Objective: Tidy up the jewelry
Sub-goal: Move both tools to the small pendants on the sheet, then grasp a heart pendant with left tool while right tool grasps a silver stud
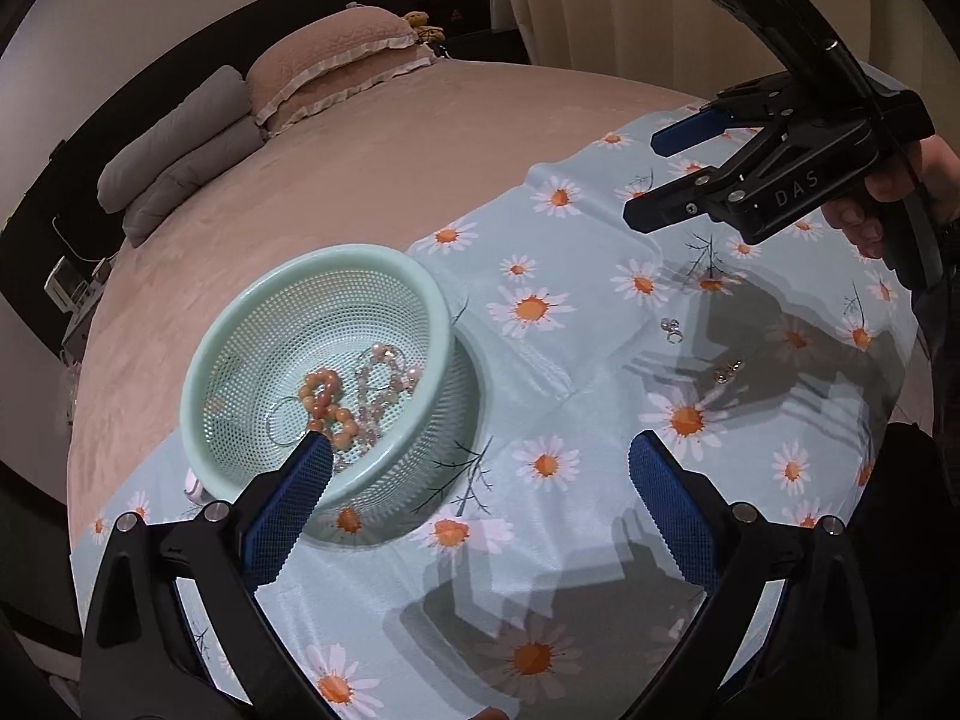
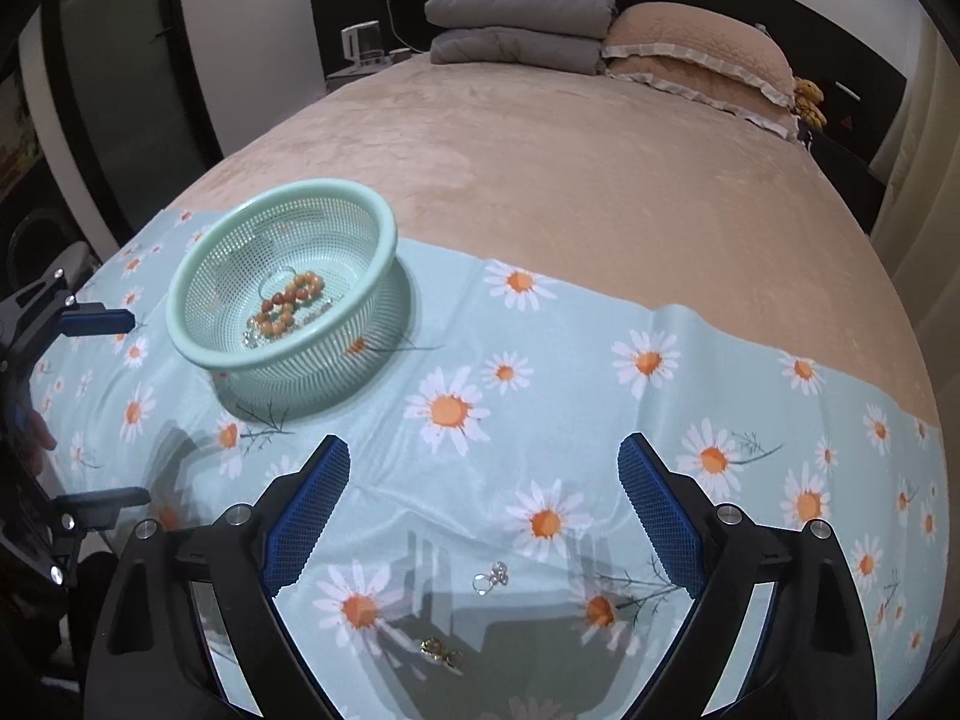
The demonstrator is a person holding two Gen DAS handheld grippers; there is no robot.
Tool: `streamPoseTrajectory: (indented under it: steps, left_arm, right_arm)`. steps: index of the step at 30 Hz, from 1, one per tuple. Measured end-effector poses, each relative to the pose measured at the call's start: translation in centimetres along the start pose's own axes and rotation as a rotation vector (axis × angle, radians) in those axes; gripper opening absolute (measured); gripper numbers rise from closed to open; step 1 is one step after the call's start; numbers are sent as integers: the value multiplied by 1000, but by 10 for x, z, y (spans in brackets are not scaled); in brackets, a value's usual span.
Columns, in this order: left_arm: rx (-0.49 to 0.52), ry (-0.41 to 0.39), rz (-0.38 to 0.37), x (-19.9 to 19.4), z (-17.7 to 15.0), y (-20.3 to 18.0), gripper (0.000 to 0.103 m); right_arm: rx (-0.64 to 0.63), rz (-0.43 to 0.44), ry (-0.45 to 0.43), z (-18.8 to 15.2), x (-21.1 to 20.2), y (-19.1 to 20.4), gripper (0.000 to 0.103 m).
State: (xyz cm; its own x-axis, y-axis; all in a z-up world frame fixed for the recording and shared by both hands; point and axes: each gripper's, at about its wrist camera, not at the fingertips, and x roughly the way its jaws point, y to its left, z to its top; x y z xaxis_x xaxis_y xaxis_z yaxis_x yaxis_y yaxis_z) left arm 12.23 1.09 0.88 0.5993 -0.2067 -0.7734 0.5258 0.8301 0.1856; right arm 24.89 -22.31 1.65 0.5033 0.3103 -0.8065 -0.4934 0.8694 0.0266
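Observation:
A mint green mesh basket point(image 1: 240, 330) point(image 2: 198, 276) sits on a daisy-print cloth point(image 1: 540, 360) point(image 2: 600, 360). It holds an orange bead bracelet point(image 1: 327, 399) point(image 2: 288, 300) and pale pink bead strands point(image 1: 384, 378). A silver ring piece point(image 1: 672, 329) point(image 2: 491, 577) and a gold piece point(image 1: 727, 371) point(image 2: 441, 653) lie loose on the cloth. My left gripper point(image 1: 480, 468) point(image 2: 99, 408) is open and empty beside the basket. My right gripper point(image 2: 483, 480) point(image 1: 645, 174) is open and empty, hovering above the two loose pieces.
The cloth lies on a beige bed point(image 2: 570, 168) with folded grey blankets point(image 2: 522, 24) and a frilled pillow point(image 2: 696, 48) at the headboard. A nightstand with a small appliance point(image 2: 363, 45) stands beside the bed. Curtains point(image 1: 600, 0) hang at the far side.

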Motion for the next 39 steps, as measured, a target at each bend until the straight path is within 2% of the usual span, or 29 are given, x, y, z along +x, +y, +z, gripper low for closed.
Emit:
streamPoseTrajectory:
  steps: [10,12,15,16,17,20,21,24,28,33,34,35,36,37,39]
  left_arm:
    - [36,24,-121,27,-1,-46,97]
    - [41,27,-147,31,-2,-52,97]
    - [50,48,-166,43,-2,-63,97]
    - [53,57,-171,47,-2,-66,97]
    - [56,65,-177,51,-1,-70,97]
    - [63,82,-198,62,0,-78,97]
    - [64,88,-204,66,0,-80,97]
    - [52,105,-220,78,4,-84,97]
    - [46,109,-278,93,12,-95,97]
    - [89,113,-325,109,23,-122,96]
    - [93,115,-331,113,25,-126,89]
    - [90,122,-333,118,26,-130,69]
    - [75,144,-339,126,27,-131,60]
    - [57,161,-363,132,26,-131,56]
    - [59,144,-390,133,26,-132,49]
  right_arm:
    - [12,16,130,-52,40,-7,85]
    - [23,34,153,-60,49,-9,80]
    - [33,51,185,-71,62,-8,67]
    - [34,56,195,-74,67,-7,59]
    - [29,61,208,-76,72,-6,46]
    - [56,71,219,-82,80,-13,23]
    - [69,74,218,-83,79,-18,18]
    - [87,83,210,-88,74,-30,18]
    - [110,67,192,-100,64,-47,18]
    - [149,44,168,-115,52,-74,18]
    - [154,45,163,-118,50,-78,18]
    - [158,46,159,-120,48,-81,16]
    - [159,47,153,-122,46,-83,16]
    - [157,46,152,-124,45,-85,16]
    - [154,46,144,-126,43,-87,16]
